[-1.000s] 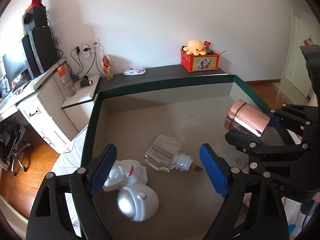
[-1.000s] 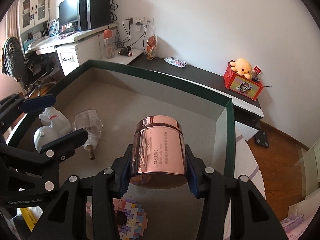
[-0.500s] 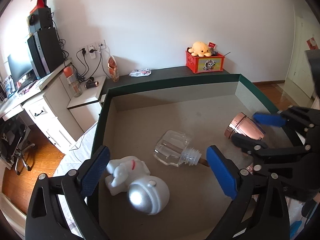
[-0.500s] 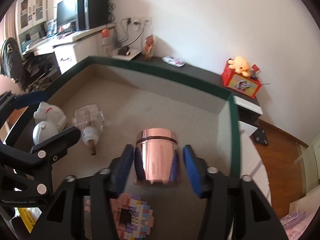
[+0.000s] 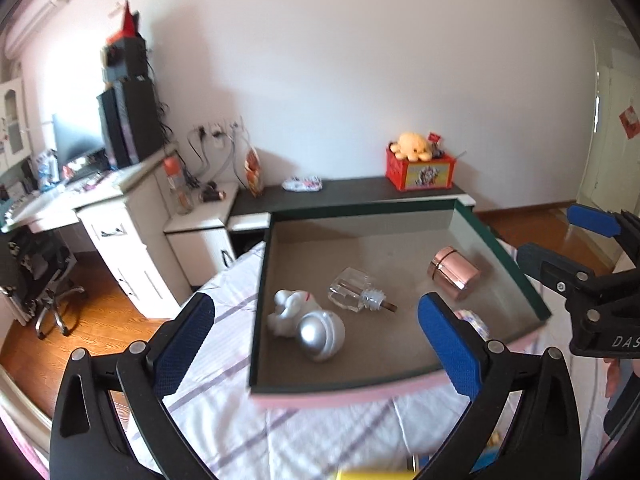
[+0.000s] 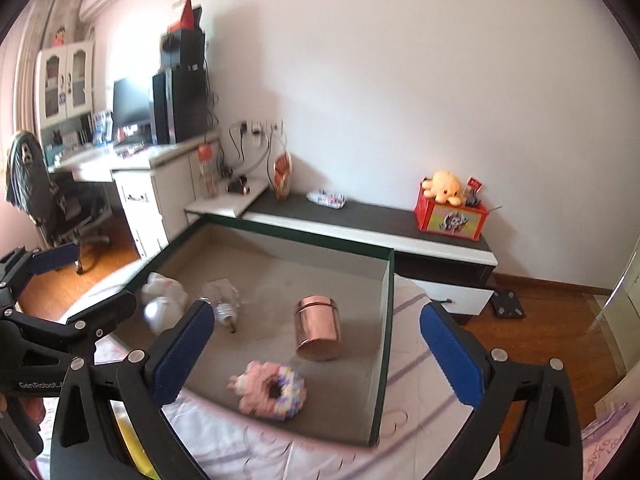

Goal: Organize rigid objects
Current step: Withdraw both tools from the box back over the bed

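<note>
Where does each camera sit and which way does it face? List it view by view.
Left wrist: on the left gripper, looking down into the green-rimmed tray; own open jaws frame it, and the right gripper shows at right.
Right wrist: on the right gripper, facing the same tray from its other side; own open jaws show, and the left gripper at left.
Shared: the copper canister, glass bottle, white astronaut figure and the red box by the wall.

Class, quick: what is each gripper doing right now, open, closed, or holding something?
Left gripper: open, holding nothing.
Right gripper: open, holding nothing; the copper jar sits in the tray.
</note>
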`<state>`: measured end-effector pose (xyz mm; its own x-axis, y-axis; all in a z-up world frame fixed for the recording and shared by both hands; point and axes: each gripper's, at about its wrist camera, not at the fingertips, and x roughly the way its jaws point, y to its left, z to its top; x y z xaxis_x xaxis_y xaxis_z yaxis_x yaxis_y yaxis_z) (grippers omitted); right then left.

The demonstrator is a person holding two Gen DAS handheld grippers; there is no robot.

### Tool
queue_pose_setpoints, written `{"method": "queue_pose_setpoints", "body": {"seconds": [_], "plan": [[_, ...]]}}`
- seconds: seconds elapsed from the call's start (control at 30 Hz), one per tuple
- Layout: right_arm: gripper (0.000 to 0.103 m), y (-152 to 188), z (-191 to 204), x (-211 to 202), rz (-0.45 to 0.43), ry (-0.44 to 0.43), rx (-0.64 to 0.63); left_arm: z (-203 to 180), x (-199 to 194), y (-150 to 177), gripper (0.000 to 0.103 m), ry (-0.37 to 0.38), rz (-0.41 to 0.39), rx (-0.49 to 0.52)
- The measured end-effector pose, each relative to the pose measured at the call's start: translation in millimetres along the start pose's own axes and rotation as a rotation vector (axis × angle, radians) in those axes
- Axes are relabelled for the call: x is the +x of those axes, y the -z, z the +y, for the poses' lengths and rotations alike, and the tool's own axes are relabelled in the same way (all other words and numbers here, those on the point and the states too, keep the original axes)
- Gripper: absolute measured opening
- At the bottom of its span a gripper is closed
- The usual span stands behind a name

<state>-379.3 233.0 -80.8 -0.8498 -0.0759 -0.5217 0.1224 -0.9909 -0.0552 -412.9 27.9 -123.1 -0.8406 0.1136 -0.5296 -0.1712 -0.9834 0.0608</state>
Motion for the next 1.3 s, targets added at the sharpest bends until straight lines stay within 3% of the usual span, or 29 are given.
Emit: {"method": "queue_pose_setpoints", "body": {"seconds": [0.3, 0.5, 0.67, 0.97, 1.3], "plan": [[0.103, 36.5, 20.5, -99.2, -0.111, 0.048, 0.022, -3.8, -105.6, 26.7, 0.103, -0.002, -0.124, -0.026], [0.103, 57.5, 33.7, -150.1, -0.134, 0.023, 0.017, -11.0, -162.9, 47.4, 0.103, -0.034, -0.178, 0.016], [0.103, 71.0, 35.8, -188.0, -0.171, 0.045, 0.029, -10.6, -204.3, 59.6, 0.103, -0.008, -0.229, 0.004], [0.103, 91.3, 40.1, -232.4, -0.213, 0.069, 0.032, -22.6, -238.4, 82.5, 0.103, 0.016, -0.237, 0.025], [0.103, 110.4, 33.8, -242.7, -0.2, 0.078, 0.048, -33.3, -249.2, 93.8, 0.103, 0.028, -0.225, 0.046]]}}
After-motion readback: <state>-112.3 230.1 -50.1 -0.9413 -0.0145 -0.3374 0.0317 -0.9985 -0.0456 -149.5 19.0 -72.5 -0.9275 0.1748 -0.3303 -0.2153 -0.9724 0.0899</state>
